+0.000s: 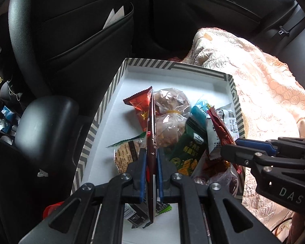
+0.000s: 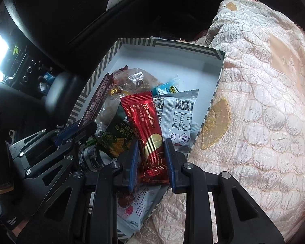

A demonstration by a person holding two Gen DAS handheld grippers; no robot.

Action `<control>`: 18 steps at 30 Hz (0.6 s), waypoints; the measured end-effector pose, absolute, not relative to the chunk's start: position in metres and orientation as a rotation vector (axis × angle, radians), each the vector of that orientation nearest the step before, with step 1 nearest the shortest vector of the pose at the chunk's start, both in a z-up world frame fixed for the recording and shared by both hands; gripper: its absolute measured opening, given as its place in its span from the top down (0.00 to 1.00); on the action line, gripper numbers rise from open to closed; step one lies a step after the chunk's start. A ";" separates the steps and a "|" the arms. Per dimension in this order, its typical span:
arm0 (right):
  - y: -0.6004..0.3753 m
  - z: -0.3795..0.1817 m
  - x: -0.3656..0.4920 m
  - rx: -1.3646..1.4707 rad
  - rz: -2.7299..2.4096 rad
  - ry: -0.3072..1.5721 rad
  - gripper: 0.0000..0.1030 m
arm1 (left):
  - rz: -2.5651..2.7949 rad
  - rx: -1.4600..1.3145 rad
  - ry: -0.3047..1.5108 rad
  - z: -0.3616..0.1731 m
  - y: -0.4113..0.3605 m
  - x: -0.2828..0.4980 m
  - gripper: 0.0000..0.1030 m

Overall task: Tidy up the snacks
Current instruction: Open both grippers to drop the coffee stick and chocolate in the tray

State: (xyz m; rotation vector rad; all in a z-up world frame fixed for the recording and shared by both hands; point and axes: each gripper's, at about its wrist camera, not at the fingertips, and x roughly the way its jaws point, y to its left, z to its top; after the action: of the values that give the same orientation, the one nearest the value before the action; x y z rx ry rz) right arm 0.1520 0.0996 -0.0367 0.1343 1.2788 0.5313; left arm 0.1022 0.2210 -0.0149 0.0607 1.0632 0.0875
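The snacks lie heaped in a shallow white box [image 1: 130,77] with a black-and-white striped rim, mostly in its near and right part; the far end of the box floor is bare. The left gripper [image 1: 151,162] pinches a long, thin dark-red bar [image 1: 151,134] on edge between its blue pads, the bar standing upright over the near left of the pile and reaching toward the far side. In the right wrist view that bar [image 2: 97,99] slants along the box's left wall. The right gripper [image 2: 151,152] has its fingers pressed on either side of the near end of a shiny red packet [image 2: 144,122] with gold lettering, which lies tilted on top of the heap. Just left of it is a dark green packet [image 2: 117,136]; just right, a white packet [image 2: 177,116] with printed labels. Farther in sit a clear bag of brown cakes [image 1: 168,109] and a small light-blue wrapper [image 2: 165,87]. The box rests beside a cream quilted blanket [image 2: 260,101] on the right, with a black car seat back [image 1: 75,30] beyond on the left.
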 end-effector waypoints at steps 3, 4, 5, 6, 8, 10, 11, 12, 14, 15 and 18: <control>0.107 -0.037 0.151 0.111 0.526 1.275 0.77 | 0.100 0.055 1.068 -0.019 0.225 0.103 0.89; 0.110 -0.037 0.151 0.100 0.528 1.274 0.77 | 0.105 0.053 1.071 -0.020 0.226 0.104 0.89; 0.113 -0.037 0.150 0.098 0.533 1.275 0.77 | 0.109 0.050 1.074 -0.021 0.227 0.104 0.89; 0.114 -0.038 0.151 0.104 0.536 1.276 0.77 | 0.113 0.048 1.077 -0.022 0.227 0.104 0.89; 0.116 -0.040 0.152 0.144 0.541 1.283 0.75 | 0.122 0.043 1.077 -0.024 0.229 0.104 0.89; 0.113 -0.043 0.153 0.202 0.541 1.302 0.63 | 0.129 0.039 1.077 -0.025 0.229 0.104 0.88; 0.109 -0.044 0.152 0.229 0.543 1.300 0.58 | 0.134 0.036 1.080 -0.026 0.229 0.105 0.87; 0.106 -0.043 0.151 0.246 0.542 1.289 0.53 | 0.140 0.036 1.081 -0.027 0.229 0.105 0.86; 0.101 -0.041 0.148 0.273 0.549 1.272 0.53 | 0.147 0.038 1.082 -0.027 0.228 0.106 0.76; 0.099 -0.040 0.146 0.284 0.552 1.267 0.53 | 0.151 0.040 1.079 -0.026 0.227 0.106 0.63; 0.091 -0.031 0.141 0.303 0.541 1.240 0.53 | 0.150 0.045 1.043 -0.017 0.222 0.101 0.33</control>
State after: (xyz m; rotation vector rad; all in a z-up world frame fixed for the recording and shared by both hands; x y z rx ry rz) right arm 0.1409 0.0913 -0.0312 0.3026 1.2397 0.5412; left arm 0.1009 0.2221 -0.0171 0.0448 1.0426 0.1501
